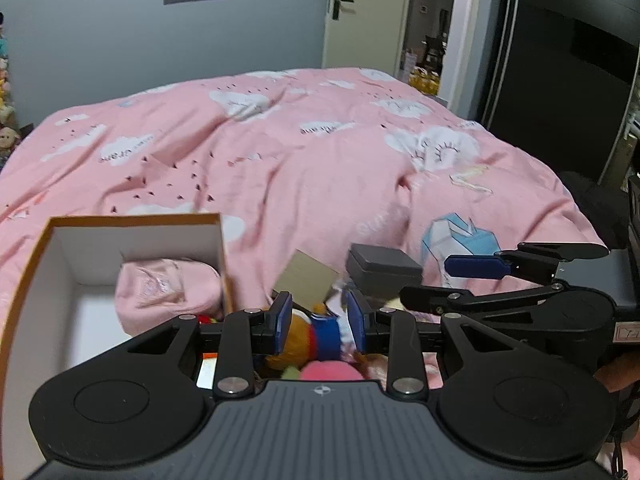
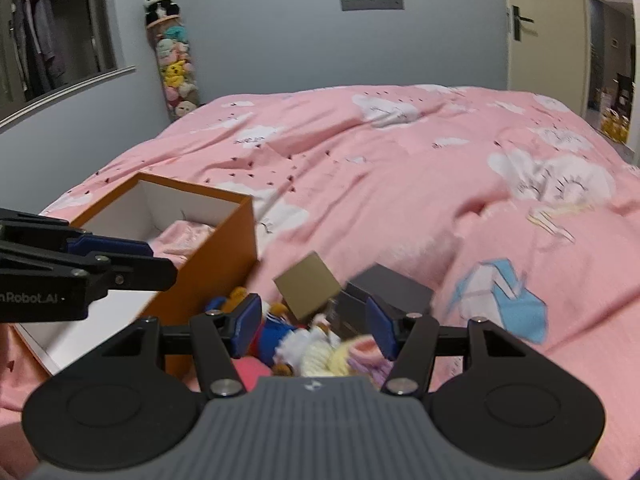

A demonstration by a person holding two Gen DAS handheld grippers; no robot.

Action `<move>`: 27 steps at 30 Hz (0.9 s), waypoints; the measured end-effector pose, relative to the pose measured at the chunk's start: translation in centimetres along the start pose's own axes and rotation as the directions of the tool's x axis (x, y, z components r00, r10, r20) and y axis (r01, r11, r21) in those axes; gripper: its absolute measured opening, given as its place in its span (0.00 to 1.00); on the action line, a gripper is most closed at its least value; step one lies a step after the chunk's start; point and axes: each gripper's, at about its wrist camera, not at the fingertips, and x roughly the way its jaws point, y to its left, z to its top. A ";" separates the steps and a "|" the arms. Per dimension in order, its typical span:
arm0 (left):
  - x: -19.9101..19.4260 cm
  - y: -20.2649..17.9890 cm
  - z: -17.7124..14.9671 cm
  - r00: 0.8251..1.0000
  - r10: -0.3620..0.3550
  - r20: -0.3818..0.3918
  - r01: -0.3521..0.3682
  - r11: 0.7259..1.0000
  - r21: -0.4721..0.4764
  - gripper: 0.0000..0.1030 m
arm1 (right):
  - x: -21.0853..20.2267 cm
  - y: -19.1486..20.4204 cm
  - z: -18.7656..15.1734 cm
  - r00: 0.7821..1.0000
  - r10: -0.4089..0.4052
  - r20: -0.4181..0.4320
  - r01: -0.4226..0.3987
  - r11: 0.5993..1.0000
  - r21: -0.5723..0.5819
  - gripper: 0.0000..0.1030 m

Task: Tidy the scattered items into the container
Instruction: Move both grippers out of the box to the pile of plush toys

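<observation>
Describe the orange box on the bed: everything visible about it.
The orange box is an open, lidless carton, orange outside and white inside, apparently stiff cardboard. It sits upright on the pink duvet, left of the toy pile. A pink fabric item lies inside against its far corner. Neither gripper touches it.

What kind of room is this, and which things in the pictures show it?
Most likely a bedroom at home: a wide bed under a pink cloud-print duvet, a tall clear tube of plush toys by the wall, and hanging clothes in an open wardrobe.
</observation>
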 end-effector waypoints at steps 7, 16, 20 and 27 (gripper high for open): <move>0.7 -1.4 -1.2 0.998 -0.042 -0.053 0.044 0.998 0.038 0.34 | -0.6 -2.2 -1.8 0.995 -0.079 -0.068 0.083 0.995 0.049 0.52; 2.7 -1.7 -2.8 0.987 -0.081 -0.137 0.089 0.995 0.053 0.34 | -1.0 -3.7 -3.4 0.985 -0.117 -0.126 0.124 0.991 0.051 0.42; 3.4 -1.9 -3.1 0.981 -0.089 -0.171 0.101 0.993 0.065 0.34 | -0.6 -3.8 -3.7 0.984 -0.086 -0.158 0.094 0.995 0.040 0.42; 4.8 -2.5 -4.0 0.970 -0.018 -0.241 0.053 0.989 0.140 0.34 | 0.7 -2.9 -3.6 0.981 -0.026 -0.194 0.028 1.000 0.005 0.42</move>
